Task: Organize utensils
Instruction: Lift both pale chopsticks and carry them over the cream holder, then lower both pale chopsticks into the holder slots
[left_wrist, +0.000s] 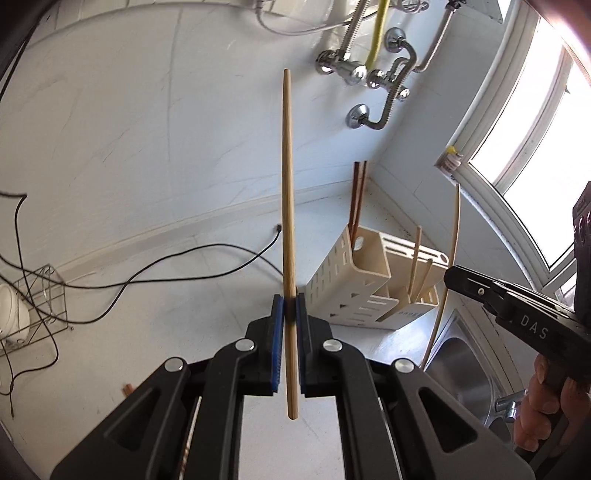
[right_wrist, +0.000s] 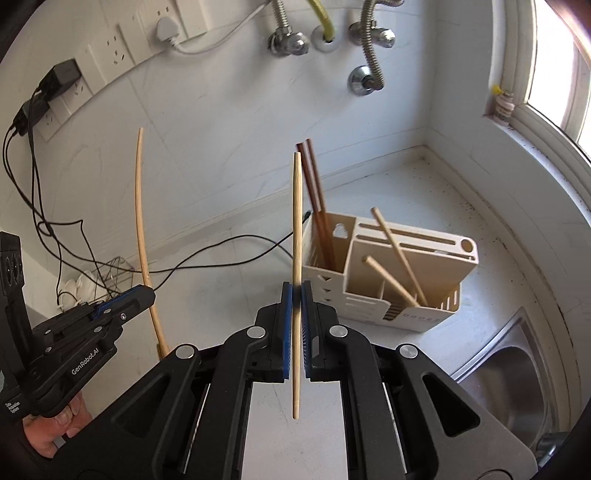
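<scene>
Both tongs are black plastic with blue ribbed pads and round silver rivets at the linkages. The left tongs (right_wrist: 149, 293) read "GenRobot.AI" in white; the right tongs (left_wrist: 448, 275) read "DAS".

Each camera sits just behind its own fingers, looking along them and down at the white surface (left_wrist: 155, 280) toward the wall. Both views share the cream utensil holder (left_wrist: 373, 284) (right_wrist: 391, 280) beyond the fingers, nearer and more central in the right view, and each catches the other gripper at its edge.

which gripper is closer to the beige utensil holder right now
Right. The right gripper hangs just left of the utensil holder; the left gripper sits farther left.
</scene>
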